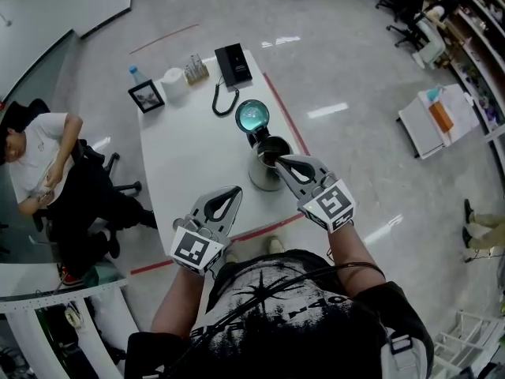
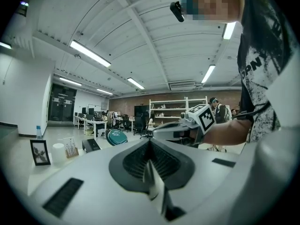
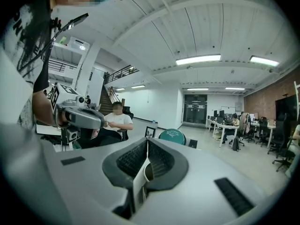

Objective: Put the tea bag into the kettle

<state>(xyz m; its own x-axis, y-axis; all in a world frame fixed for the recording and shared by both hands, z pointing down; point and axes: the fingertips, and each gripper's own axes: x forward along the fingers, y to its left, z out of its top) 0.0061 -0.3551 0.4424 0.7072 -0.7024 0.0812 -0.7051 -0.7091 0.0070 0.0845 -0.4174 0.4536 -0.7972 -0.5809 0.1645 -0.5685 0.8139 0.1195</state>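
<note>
Well, both pairs of jaws are pressed together, with nothing visible between them. The right gripper (image 1: 278, 161) hangs at the open mouth of the kettle (image 1: 264, 178) on the table (image 1: 189, 156), lid (image 1: 252, 117) flipped back. The left gripper (image 1: 237, 189) hangs nearby. I can't spot the tea bag.

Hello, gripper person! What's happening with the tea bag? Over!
Both shut: left gripper, right gripper at the open kettle. No tea bag in sight. Nothing blocking.
</note>
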